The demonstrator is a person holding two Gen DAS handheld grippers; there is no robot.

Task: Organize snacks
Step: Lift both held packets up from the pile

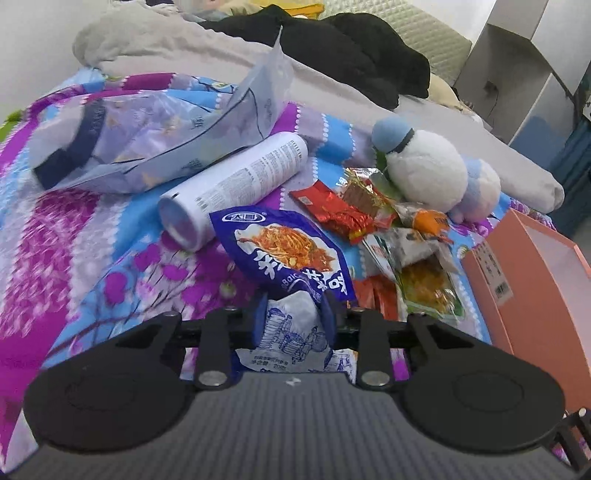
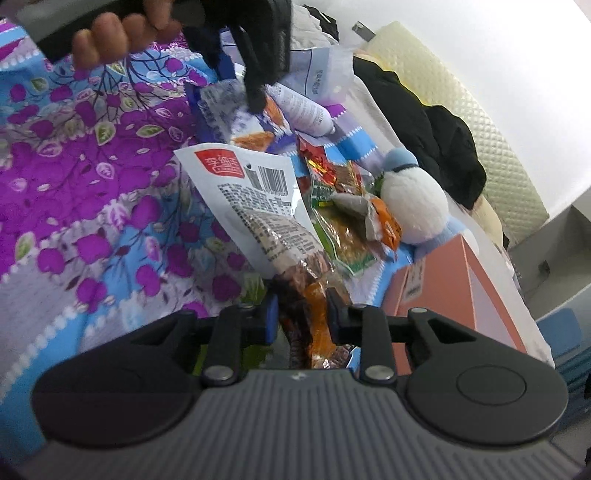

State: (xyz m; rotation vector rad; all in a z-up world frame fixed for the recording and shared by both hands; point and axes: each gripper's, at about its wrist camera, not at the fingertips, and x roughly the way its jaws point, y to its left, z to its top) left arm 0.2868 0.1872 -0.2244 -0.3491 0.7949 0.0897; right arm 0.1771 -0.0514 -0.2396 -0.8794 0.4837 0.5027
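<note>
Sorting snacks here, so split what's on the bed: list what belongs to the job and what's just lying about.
Job:
blue noodle packet, in the left gripper
white barcode packet, in the right gripper
red snack packets
pink box

Lying about:
plush toy
white tube
black clothing

The left gripper (image 1: 291, 317) points forward and down, its blue pads pinching a snack packet (image 1: 284, 254). The right gripper (image 2: 301, 314) tilts down too, clamped on a clear-ended packet (image 2: 258, 210). In the right wrist view a hand (image 2: 122, 33) wraps the left gripper's handle.
</note>
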